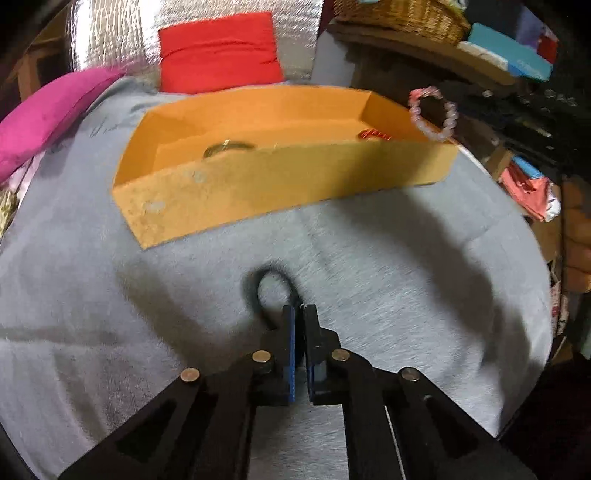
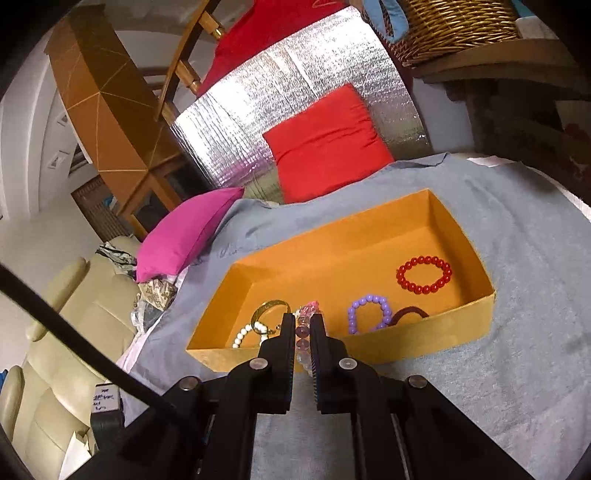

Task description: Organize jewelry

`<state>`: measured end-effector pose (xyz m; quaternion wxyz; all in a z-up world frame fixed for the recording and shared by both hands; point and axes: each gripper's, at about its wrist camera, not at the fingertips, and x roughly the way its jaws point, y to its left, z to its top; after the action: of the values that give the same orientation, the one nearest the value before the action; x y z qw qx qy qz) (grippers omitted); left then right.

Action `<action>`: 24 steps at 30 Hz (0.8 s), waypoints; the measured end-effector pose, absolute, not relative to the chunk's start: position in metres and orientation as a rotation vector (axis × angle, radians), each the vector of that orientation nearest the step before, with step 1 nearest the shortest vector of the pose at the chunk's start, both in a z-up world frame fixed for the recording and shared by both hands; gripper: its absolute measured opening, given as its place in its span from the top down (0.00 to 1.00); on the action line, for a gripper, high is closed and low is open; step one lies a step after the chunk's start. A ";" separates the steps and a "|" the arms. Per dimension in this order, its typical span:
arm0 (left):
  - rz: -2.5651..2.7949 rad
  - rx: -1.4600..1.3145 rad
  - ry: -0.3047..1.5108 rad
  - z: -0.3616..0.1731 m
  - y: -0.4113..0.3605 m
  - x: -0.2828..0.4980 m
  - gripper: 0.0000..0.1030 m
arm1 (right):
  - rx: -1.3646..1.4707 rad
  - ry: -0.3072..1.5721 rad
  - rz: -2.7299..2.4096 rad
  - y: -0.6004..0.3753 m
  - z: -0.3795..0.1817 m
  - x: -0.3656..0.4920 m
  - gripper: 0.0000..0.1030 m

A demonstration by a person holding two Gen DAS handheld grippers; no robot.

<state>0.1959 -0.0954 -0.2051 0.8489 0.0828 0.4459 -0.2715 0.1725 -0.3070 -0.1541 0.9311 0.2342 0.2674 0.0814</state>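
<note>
A black hair tie [image 1: 254,291] lies as a loop on the grey cloth [image 1: 406,266], in front of the orange box [image 1: 277,184]. My left gripper [image 1: 300,306] points down at it, shut on the loop's near end. My right gripper [image 2: 302,317] hovers over the box's [image 2: 424,338] front wall, shut on a pink bead bracelet [image 2: 308,308]. The left wrist view shows that bracelet [image 1: 432,112] hanging above the box's right corner. Inside the box lie a red bead bracelet [image 2: 424,275], a purple one [image 2: 369,312], a brown hair tie [image 2: 410,314], a gold bangle [image 2: 269,308] and a white bead bracelet [image 2: 251,332].
A red cushion [image 2: 325,147] and silver foil sheet [image 2: 258,122] stand behind the box, with a magenta cushion [image 2: 184,229] to its left. A wicker basket [image 2: 454,26] sits on a shelf at the back right. A cream sofa [image 2: 55,332] lies beyond the cloth's left edge.
</note>
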 end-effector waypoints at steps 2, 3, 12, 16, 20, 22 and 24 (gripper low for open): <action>-0.594 0.152 0.903 -0.192 -0.098 0.200 0.96 | 0.479 0.533 0.169 -0.308 -0.151 0.172 0.92; -0.605 0.142 0.884 -0.183 -0.095 0.200 0.96 | 0.480 0.525 0.171 -0.309 -0.150 0.172 0.92; -0.620 0.088 0.825 -0.156 -0.076 0.211 0.96 | 0.546 0.505 0.145 -0.334 -0.150 0.186 0.92; -0.590 0.096 0.940 -0.187 -0.075 0.213 0.75 | 0.518 0.518 0.148 -0.331 -0.151 0.183 0.92; -0.537 0.187 0.932 -0.204 -0.090 0.207 0.42 | 0.503 0.519 0.156 -0.324 -0.150 0.179 0.92; -0.521 0.181 0.956 -0.212 -0.091 0.212 0.42 | 0.499 0.520 0.161 -0.320 -0.151 0.177 0.92; -0.513 0.154 0.974 -0.221 -0.093 0.219 0.42 | 0.496 0.524 0.169 -0.316 -0.152 0.174 0.92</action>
<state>0.2188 -0.0928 -0.2207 0.8494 0.0730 0.4624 -0.2436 0.1744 -0.3157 -0.1524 0.9320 0.2425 0.2562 0.0826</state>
